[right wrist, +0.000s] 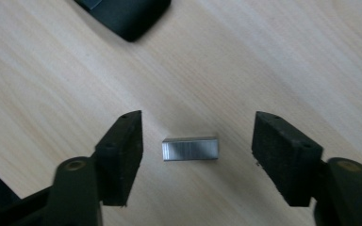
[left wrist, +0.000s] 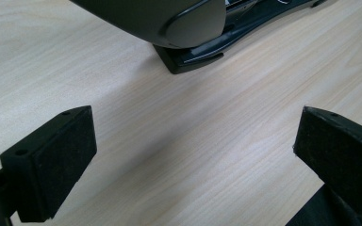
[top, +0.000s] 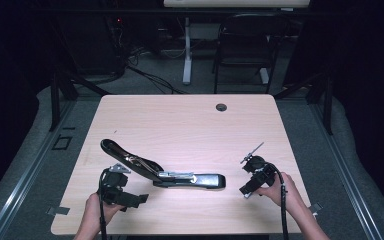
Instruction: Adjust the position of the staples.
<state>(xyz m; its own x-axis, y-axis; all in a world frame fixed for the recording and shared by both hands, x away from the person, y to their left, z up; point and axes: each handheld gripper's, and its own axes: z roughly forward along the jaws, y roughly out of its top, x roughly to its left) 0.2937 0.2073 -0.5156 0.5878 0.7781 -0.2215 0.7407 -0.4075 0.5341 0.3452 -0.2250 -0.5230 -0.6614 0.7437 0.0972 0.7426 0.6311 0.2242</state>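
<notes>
Pale wood-grain laminate covers the counter [top: 180, 120], and beyond its far edge a dark floor with cables and a chair can be made out.

Nearest the person, at about 5 o'clock on the counter, the right gripper [right wrist: 197, 155] is held low over a short block of staples [right wrist: 190, 149]. Its jaws stand apart on either side of the block, with a gap on both sides, so nothing is gripped yet. For a clean pick, the block should be kept centred between the pads and the closing made squarely across its short ends (a skewed squeeze would likely break the strip or flip it flat). The pads should be brought right down to the laminate first, since the block is low.

At about 7 o'clock, the left gripper [top: 121, 192] rests with its jaws wide open and empty, just short of the stapler [top: 165, 172].

Farther in, toward the counter's centre, the stapler lies opened, its top arm raised toward 10 o'clock and its magazine exposed. The block would best be carried there level and lowered along the channel.
</notes>
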